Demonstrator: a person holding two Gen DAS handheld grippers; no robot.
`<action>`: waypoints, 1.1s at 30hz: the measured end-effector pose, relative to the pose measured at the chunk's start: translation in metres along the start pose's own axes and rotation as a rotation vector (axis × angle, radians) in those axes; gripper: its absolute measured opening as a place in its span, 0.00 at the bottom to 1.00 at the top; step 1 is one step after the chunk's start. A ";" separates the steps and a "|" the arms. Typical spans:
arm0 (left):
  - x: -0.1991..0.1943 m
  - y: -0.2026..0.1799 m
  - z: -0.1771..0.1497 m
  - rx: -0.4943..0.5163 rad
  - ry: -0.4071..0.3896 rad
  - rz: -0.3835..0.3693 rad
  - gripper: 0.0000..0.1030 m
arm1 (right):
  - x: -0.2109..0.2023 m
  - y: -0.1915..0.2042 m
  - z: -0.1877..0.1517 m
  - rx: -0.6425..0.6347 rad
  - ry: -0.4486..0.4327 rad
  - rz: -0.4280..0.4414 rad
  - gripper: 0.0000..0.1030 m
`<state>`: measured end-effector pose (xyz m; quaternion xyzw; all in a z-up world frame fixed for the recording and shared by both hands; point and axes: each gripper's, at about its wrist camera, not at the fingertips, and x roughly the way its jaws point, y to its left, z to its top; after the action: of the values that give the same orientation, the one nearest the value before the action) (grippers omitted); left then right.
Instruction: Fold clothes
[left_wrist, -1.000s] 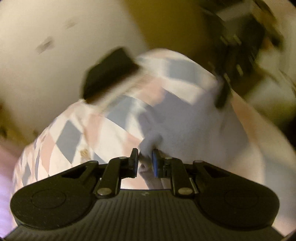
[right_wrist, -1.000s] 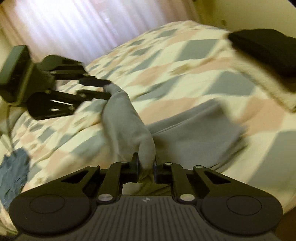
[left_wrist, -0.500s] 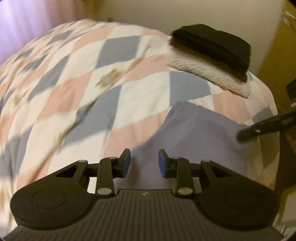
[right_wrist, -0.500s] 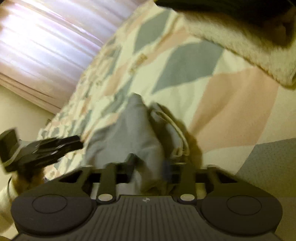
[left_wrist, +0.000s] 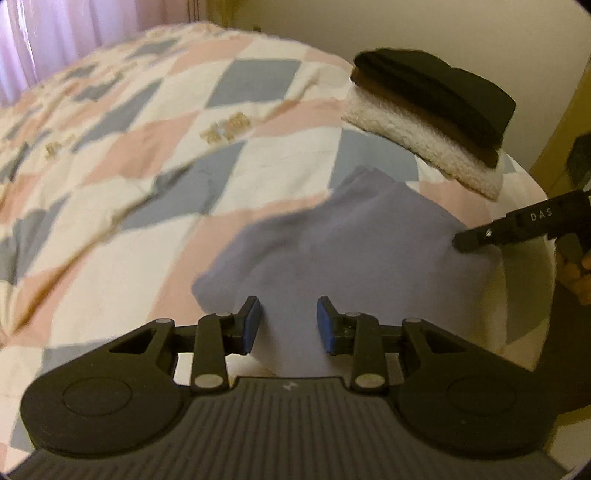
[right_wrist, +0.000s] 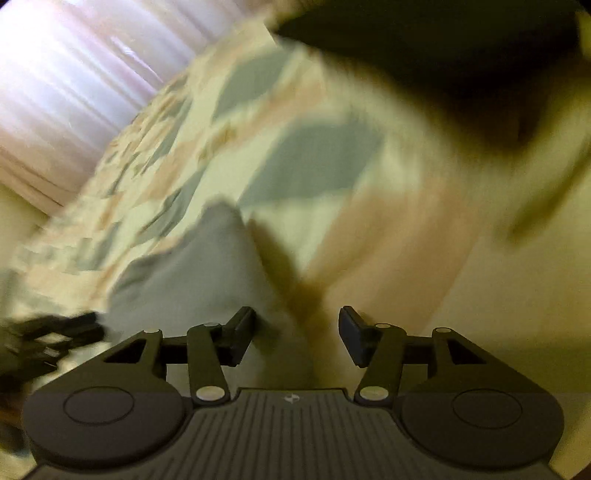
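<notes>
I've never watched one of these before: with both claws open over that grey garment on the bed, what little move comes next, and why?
Probably lift it onto the folded pile. The grey garment already lies compactly folded on the quilt, and both the left claw and right claw are open and holding nothing.

A quilt (left_wrist: 155, 155) covers the bed in a diamond patchwork of white, pale pink and slate blue, with a few small tan motifs on the white patches. Near on it lies a plain lavender-grey garment (left_wrist: 343, 251), without pattern. At the far right a stack of folded clothes (left_wrist: 428, 110) shows cream fleece at the bottom, a brown layer above it and black on top. The left gripper (left_wrist: 287, 321) is black with blue pads (left_wrist: 252, 325); the right gripper (left_wrist: 517, 225) is black with pale lettering. The curtain (left_wrist: 66, 33) at far left is pale lilac, the wall (left_wrist: 443, 29) cream. The right wrist view is blurred and yellow-tinted.
</notes>
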<state>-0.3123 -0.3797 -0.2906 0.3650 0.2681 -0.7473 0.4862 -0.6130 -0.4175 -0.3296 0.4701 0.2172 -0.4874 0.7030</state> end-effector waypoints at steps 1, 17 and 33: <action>-0.001 0.002 0.002 -0.003 -0.011 0.001 0.27 | -0.007 0.014 0.003 -0.083 -0.064 -0.043 0.42; 0.059 0.023 0.071 -0.003 -0.022 -0.197 0.19 | 0.008 0.021 0.011 -0.090 -0.142 0.017 0.41; 0.161 -0.047 0.140 0.373 0.278 -0.498 0.08 | -0.006 -0.019 -0.051 0.114 -0.106 0.088 0.41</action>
<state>-0.4376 -0.5528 -0.3361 0.4694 0.2714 -0.8223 0.1726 -0.6243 -0.3722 -0.3572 0.4921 0.1309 -0.4917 0.7064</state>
